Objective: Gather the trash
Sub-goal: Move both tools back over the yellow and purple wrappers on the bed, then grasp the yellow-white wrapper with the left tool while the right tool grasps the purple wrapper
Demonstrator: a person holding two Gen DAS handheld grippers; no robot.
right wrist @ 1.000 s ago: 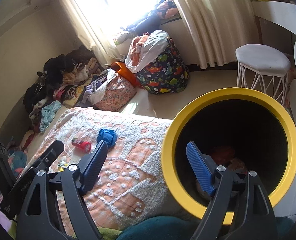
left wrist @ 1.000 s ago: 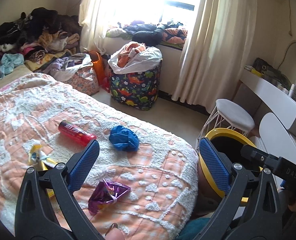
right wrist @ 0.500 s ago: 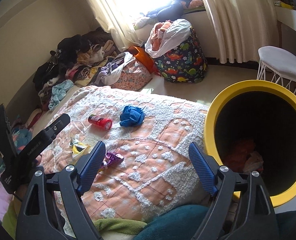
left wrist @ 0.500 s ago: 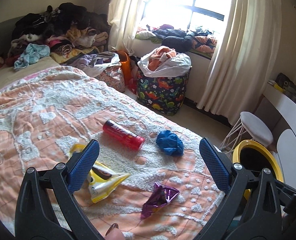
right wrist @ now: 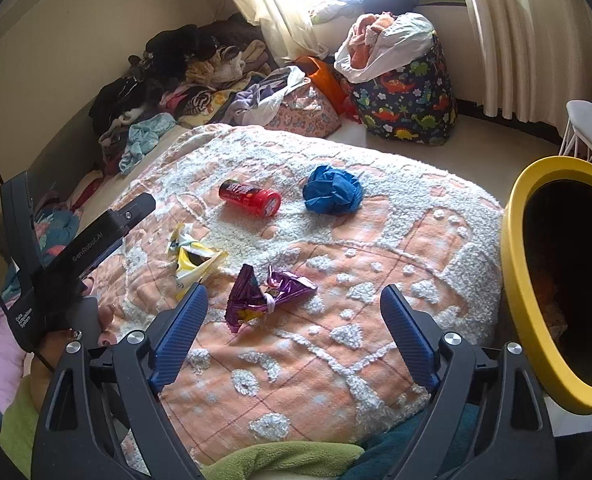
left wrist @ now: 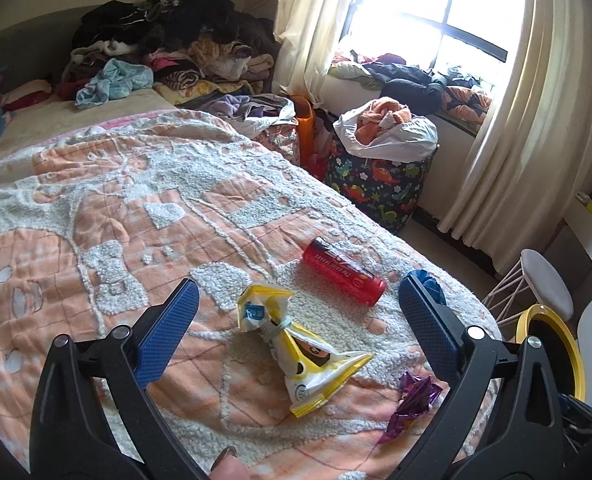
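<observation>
1. the left gripper [left wrist: 296, 330] hangs over the blanket [left wrist: 116, 208], jaws wide apart and empty, the yellow wrapper [left wrist: 303, 354] lying between them.
2. the right gripper [right wrist: 294, 334] has just been opening; nothing is held, and the purple wrapper [right wrist: 266, 296] lies just beyond its tips.
3. farther off lie the red can [right wrist: 252, 199] and, right of it, the blue wad [right wrist: 331, 195].
4. the yellow-rimmed bin [right wrist: 515, 280] stands at the bed's right edge.

Bedspread [right wrist: 335, 360]: peach-orange with white tufted shapes and thin grid lines
Tube [right wrist: 250, 197]: red, black end, white lettering
Crumpled wad [right wrist: 331, 194]: blue
Snack wrapper [left wrist: 299, 354]: yellow and white
Foil wrapper [right wrist: 266, 296]: shiny purple
Bin [right wrist: 515, 280]: yellow rim, dark inside
Fabric hamper [right wrist: 407, 104]: navy, coloured dinosaurs
Gripper pads [right wrist: 178, 340]: blue on black arms
</observation>
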